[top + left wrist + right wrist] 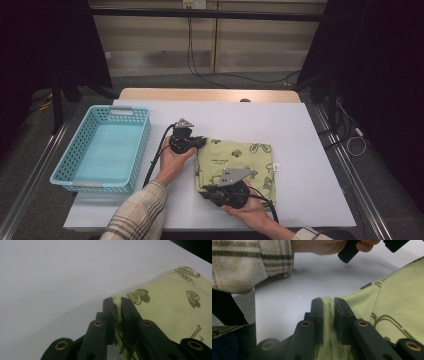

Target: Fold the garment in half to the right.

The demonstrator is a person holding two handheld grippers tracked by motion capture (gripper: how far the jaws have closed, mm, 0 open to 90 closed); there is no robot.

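1. While the cloth (235, 162) lies folded into a compact rectangle on the white bench (300, 125), both claws grip its left edge: the left claw (199, 143) at the far left corner, the right claw (206, 194) at the near left corner.
2. In the left gripper view, the left claw (118, 305) is pressed together on a thin fold of the cloth (170, 310), which stands up between the black jaws; the bench (62, 277) beyond it is bare.
3. In the right gripper view, the right claw (328, 305) likewise pinches a gathered ridge of the cloth (397, 300); the other hand (322, 246) and a plaid sleeve (239, 262) show farther off.
4. The cloth is pale green with dark printed figures and a small white tag on its right edge. It rests flat near the middle of the bench, toward the person's side.
5. A blue basket (137, 150) stands at the left of the bench, just beside the left hand (172, 160), and holds nothing.
6. Done, by judgement: the cloth appears already folded at least once, and both corners of one edge are secured.
7. Left, by judgement: either one more fold, carrying the gripped edge across to the right, or a lift of the folded cloth into the basket. The pictures do not settle which.
8. The cloth has not yet left the bench.
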